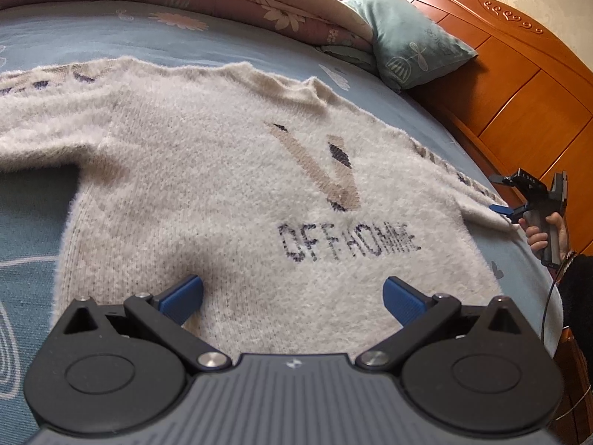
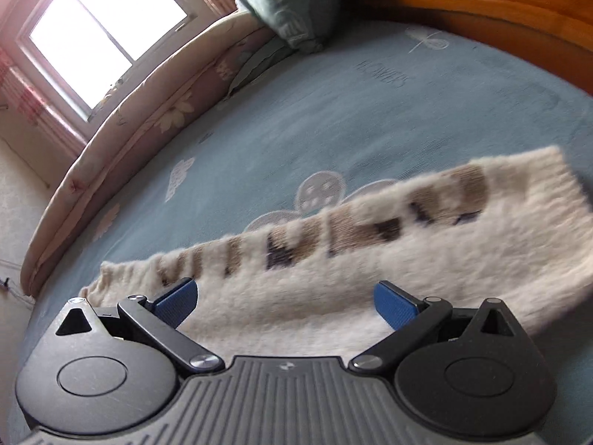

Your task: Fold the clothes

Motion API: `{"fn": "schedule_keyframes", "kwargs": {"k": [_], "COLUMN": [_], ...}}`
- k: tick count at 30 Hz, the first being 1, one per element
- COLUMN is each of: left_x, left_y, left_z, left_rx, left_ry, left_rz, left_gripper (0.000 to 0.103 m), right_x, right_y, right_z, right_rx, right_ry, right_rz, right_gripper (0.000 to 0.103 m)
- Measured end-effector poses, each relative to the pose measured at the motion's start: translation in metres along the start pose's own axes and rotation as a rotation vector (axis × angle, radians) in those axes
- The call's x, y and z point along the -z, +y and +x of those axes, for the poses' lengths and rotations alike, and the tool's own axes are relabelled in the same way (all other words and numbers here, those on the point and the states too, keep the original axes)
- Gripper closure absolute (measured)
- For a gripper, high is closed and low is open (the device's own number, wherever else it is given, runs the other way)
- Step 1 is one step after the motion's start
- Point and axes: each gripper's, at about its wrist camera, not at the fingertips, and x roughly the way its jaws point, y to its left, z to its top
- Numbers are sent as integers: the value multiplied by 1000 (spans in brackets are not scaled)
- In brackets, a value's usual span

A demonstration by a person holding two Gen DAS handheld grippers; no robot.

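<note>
The sweater (image 1: 229,185) lies flat on the bed (image 1: 44,222), ready for folding. My left tongs (image 1: 292,296) hang wide over its hem, and my right tongs (image 2: 285,300) gape empty above the sleeve (image 2: 333,252) (probably first to fold).

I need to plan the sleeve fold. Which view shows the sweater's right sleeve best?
The right wrist view: the sleeve fills it, patterned band and cuff visible, though blurred. The left wrist view shows only its foreshortened edge beside the right gripper.
</note>
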Motion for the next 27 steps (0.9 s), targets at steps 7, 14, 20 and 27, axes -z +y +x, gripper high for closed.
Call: {"fn": "schedule_keyframes", "kwargs": {"k": [7,14,20,27], "left_x": [1,1,1,2], "left_y": [-1,-1,-2,-3], "left_z": [0,-1,0,1], "left_rx": [-3,-2,-6,-13], "left_ry": [-1,-3,-2,-2], "left_rz": [15,22,28,35], "left_gripper": [1,1,1,1], "right_x": [-4,-7,-20,-1], "right_y": [15,32,-20,5], "right_z": [2,32,-1,-19], "right_rx": [5,39,160,46], "right_ry": [-36,44,-35,-54], "right_rz": [-7,-115,-37,-6], "right_gripper": [0,0,0,0]}}
